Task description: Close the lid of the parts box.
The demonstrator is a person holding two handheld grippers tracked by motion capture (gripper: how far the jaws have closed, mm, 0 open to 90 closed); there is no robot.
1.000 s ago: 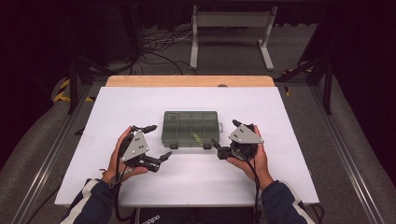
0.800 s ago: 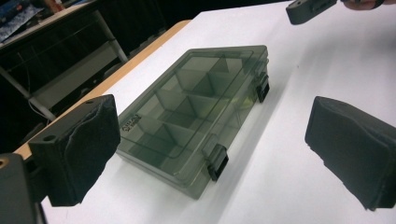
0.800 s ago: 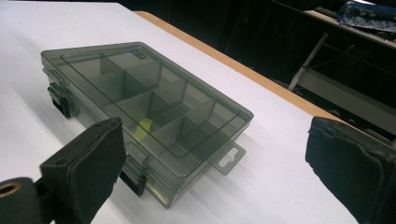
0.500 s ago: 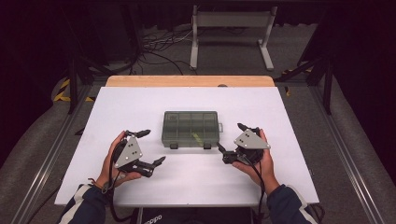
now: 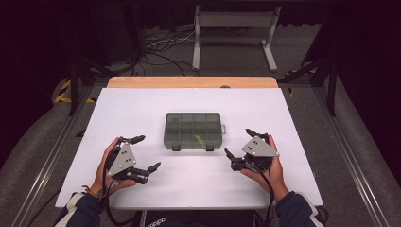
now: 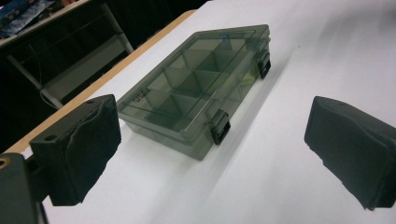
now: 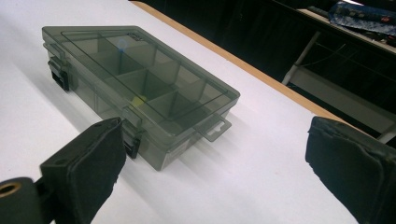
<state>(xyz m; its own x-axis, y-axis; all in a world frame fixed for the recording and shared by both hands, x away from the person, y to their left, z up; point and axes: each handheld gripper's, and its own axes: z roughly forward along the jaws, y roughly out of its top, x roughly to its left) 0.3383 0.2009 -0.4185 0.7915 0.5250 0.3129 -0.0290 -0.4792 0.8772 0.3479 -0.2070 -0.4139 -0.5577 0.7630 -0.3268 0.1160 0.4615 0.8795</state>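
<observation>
Both of my hands are drawing back toward me, away from the compartment box (image 5: 194, 130). It is lying shut at the middle of the white counter (image 5: 142, 113), apart from both. I am holding my left hand-held gripper (image 5: 145, 153) and right hand-held gripper (image 5: 239, 144) wide, gripping nothing. Dark floor, cables (image 5: 161, 45) and a metal stand (image 5: 234, 33) are showing beyond.

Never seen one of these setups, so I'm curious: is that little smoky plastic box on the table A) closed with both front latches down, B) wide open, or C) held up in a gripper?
A: the compartment box lies flat on the white table, lid down, both black latches shut.
</observation>
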